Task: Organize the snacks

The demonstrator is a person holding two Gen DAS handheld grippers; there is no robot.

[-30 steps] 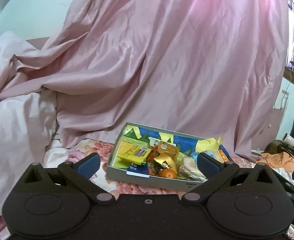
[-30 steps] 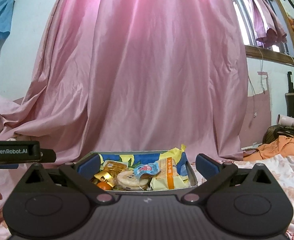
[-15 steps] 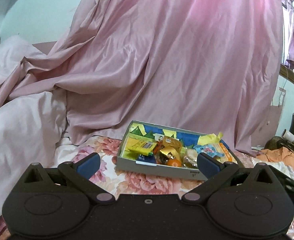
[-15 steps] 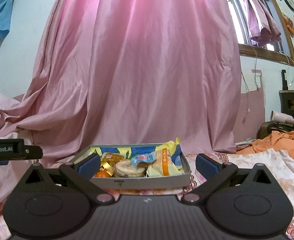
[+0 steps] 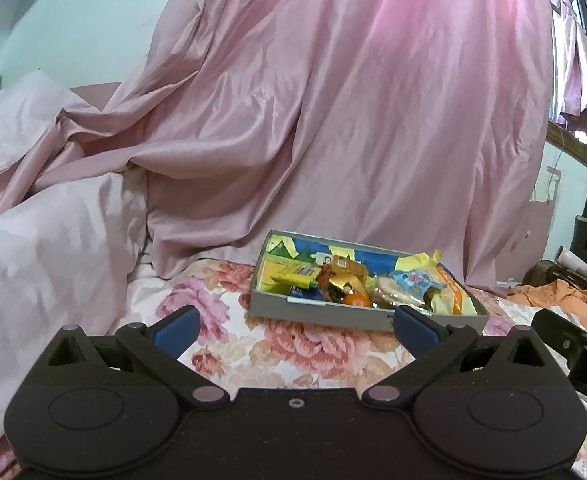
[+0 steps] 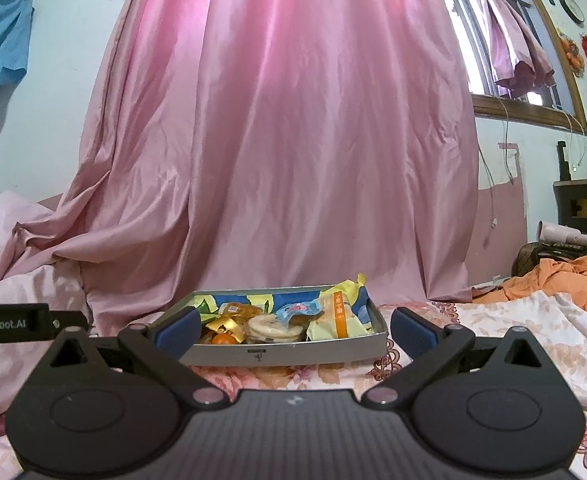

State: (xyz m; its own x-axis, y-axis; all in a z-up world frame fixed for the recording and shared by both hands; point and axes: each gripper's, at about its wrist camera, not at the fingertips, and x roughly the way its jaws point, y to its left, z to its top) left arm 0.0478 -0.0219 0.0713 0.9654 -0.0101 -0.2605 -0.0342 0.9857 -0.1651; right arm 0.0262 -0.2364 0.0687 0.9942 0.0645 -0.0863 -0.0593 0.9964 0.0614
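Note:
A grey tray [image 5: 333, 314] full of several wrapped snacks sits on the floral bedsheet [image 5: 293, 344]; it also shows in the right wrist view [image 6: 293, 350]. Inside are a yellow packet [image 5: 289, 276], a gold wrapper [image 5: 341, 282], an orange fruit [image 5: 355, 300], a round biscuit pack [image 6: 271, 328] and an orange-striped packet [image 6: 337, 316]. My left gripper [image 5: 295, 326] is open and empty, held back from the tray. My right gripper [image 6: 293, 326] is open and empty, just in front of the tray's near wall.
A pink curtain [image 6: 285, 140] hangs behind the tray. Pale pink bedding [image 5: 41, 240] is piled at the left. Orange cloth [image 6: 565, 280] and clutter lie at the right. The other gripper's body shows at the left edge of the right wrist view [image 6: 13, 324].
Both grippers have drawn back from the tray, which now looks smaller and farther away. More floral sheet shows in front of it. Both jaws stay open.

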